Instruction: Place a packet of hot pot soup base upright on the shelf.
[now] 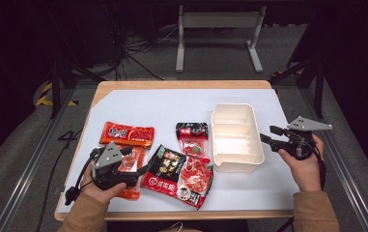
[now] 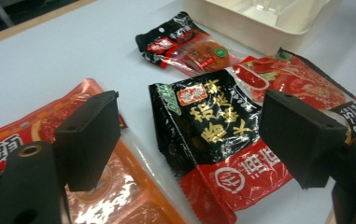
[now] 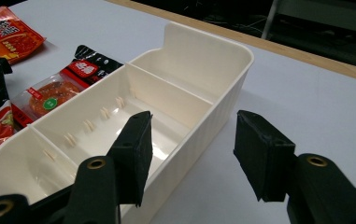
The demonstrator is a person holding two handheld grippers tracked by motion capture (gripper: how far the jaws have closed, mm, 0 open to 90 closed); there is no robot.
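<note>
Here we hold the left gripper open over the sauce packets and the right gripper open beside the tray, seemingly ready to sort.

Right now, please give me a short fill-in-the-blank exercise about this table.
1. The white bin has ___ compartments.
2. Both the left gripper and the right gripper are ___.
3. The bin's compartments hold ___.
4. The small black-topped packet lies to the ___ of the bin in the high view.

Missing words: three; open; nothing; left
</note>
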